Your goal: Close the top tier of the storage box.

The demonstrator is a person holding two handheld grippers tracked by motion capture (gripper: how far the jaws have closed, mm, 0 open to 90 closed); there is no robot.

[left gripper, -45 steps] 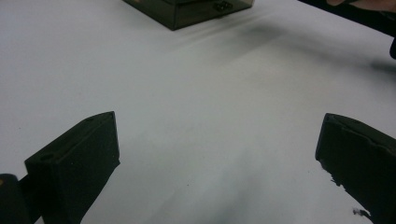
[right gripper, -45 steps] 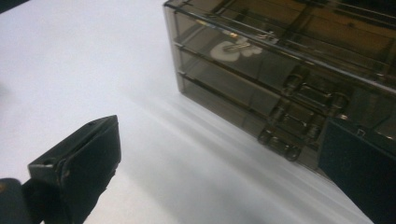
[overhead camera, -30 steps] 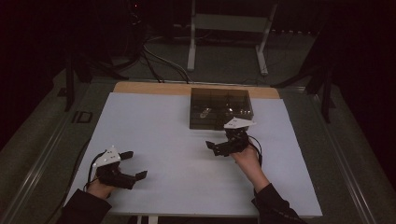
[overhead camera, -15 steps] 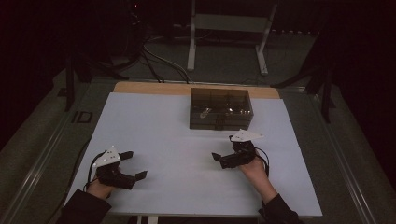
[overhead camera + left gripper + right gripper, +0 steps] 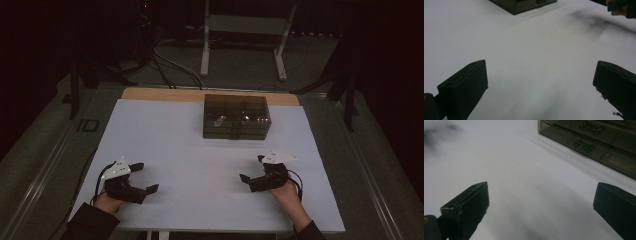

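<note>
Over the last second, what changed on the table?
The right gripper drew back from the dark compartment box toward the person's edge of the table, jaws open and empty. The left gripper, the box and the white table stayed as they were.

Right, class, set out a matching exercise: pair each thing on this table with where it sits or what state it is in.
Things:
1. left hand-held gripper
2. right hand-held gripper
3. dark clear compartment box
4. white table top

Places or states:
A. far middle of the table, small parts inside
B. near right, jaws apart, empty
C. under everything
D. near left, jaws apart, empty

Pairs: 1-D, 2-B, 3-A, 4-C
</note>
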